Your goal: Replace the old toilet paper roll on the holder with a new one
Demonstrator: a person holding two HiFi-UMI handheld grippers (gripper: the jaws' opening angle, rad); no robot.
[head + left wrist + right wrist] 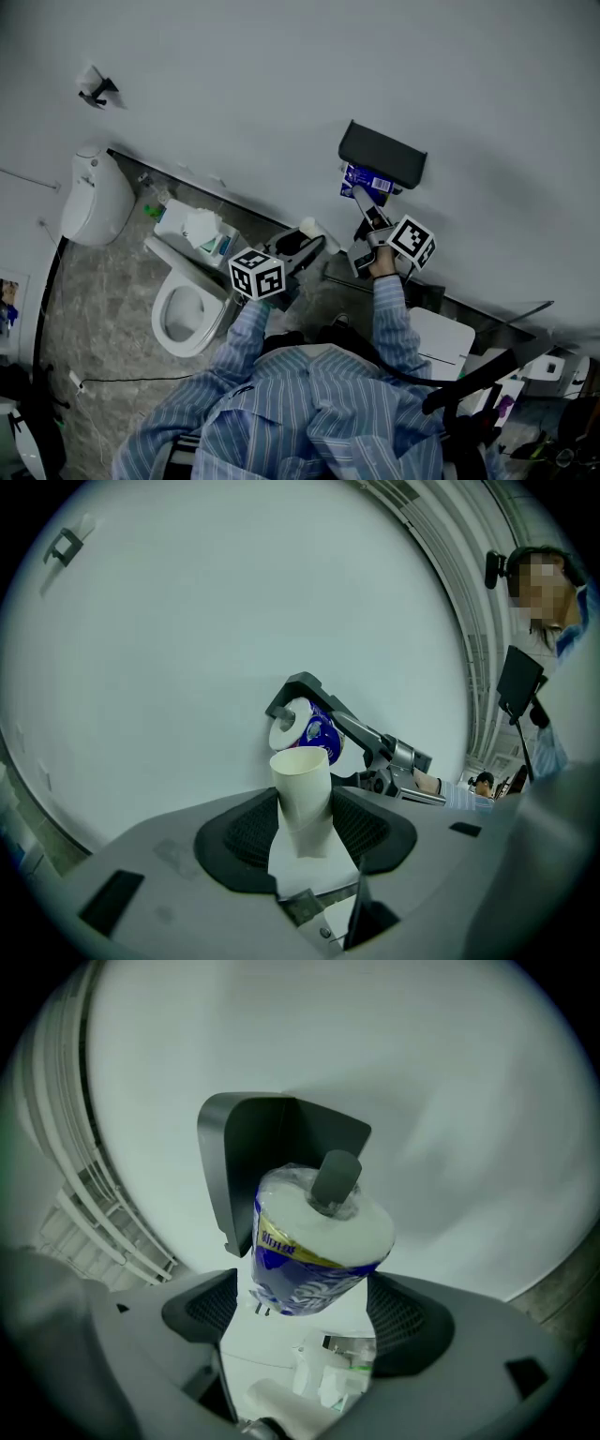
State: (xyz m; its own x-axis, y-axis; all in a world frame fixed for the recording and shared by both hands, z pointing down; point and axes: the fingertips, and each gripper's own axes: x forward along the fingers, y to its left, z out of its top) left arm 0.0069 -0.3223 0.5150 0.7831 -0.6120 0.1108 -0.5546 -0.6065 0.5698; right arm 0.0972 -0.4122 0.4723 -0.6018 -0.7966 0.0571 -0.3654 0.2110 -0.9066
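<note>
A new toilet paper roll (314, 1251) in a blue and white wrapper sits on the grey spindle (336, 1180) of the dark wall holder (253, 1152). My right gripper (305, 1307) is shut on it, with a pad against each side. In the head view this roll (367, 179) hangs under the holder's cover (382, 155), and the right gripper (361, 202) reaches up to it. My left gripper (302, 822) is shut on the empty cardboard tube (302, 794), which stands upright. It holds the tube (314, 230) lower and to the left of the holder. From the left gripper view the wrapped roll (307, 727) shows beyond the tube.
A white toilet (187, 314) stands below left, with tissue on its cistern (192, 230). A white unit (94, 197) hangs on the wall further left. A white box (441, 342) sits at the person's right. A person and a stand (525, 696) are at the far right.
</note>
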